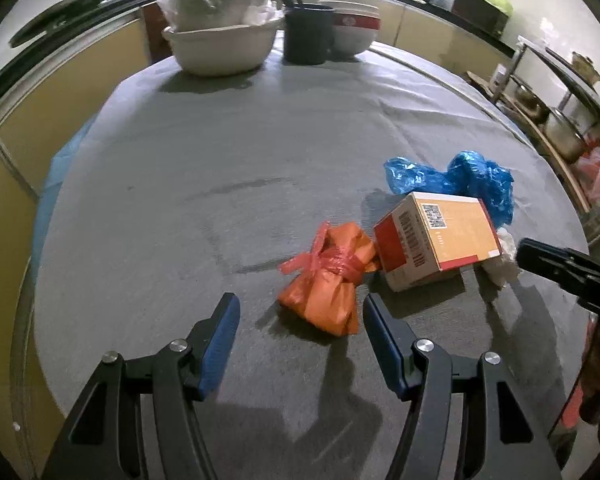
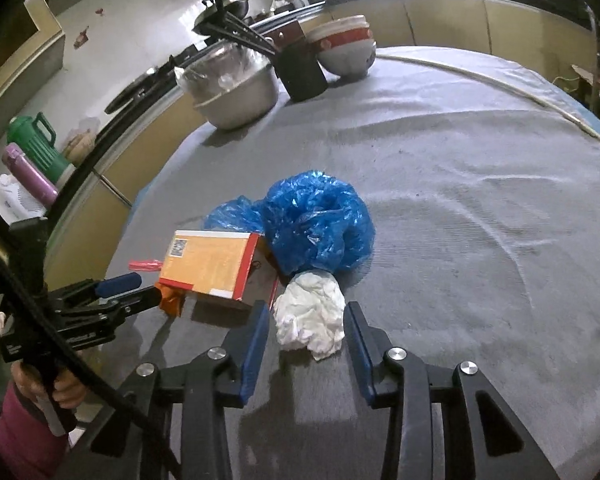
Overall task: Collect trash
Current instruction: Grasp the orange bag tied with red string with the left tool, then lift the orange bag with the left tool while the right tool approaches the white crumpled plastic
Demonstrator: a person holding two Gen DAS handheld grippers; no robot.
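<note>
On the grey-clothed round table (image 1: 220, 200) lie a tied orange bag (image 1: 328, 280), an orange-and-red carton (image 1: 436, 240), a crumpled blue plastic bag (image 1: 460, 180) and a white tissue wad (image 1: 502, 268). My left gripper (image 1: 300, 304) is open, and the near end of the orange bag sits just between its blue fingertips, untouched. My right gripper (image 2: 307, 312) straddles the tissue wad (image 2: 310, 320); the pads stand close beside it with no clear squeeze. In the right wrist view the carton (image 2: 208, 264) and the blue bag (image 2: 316, 220) lie just beyond the wad.
At the far edge of the table stand a basin (image 1: 220, 48) holding plastic-wrapped dishes, a dark cup (image 1: 308, 34) with utensils and stacked red-and-white bowls (image 1: 354, 32). A shelf with metal pots (image 1: 568, 128) is off the right side. Yellow cabinets ring the table.
</note>
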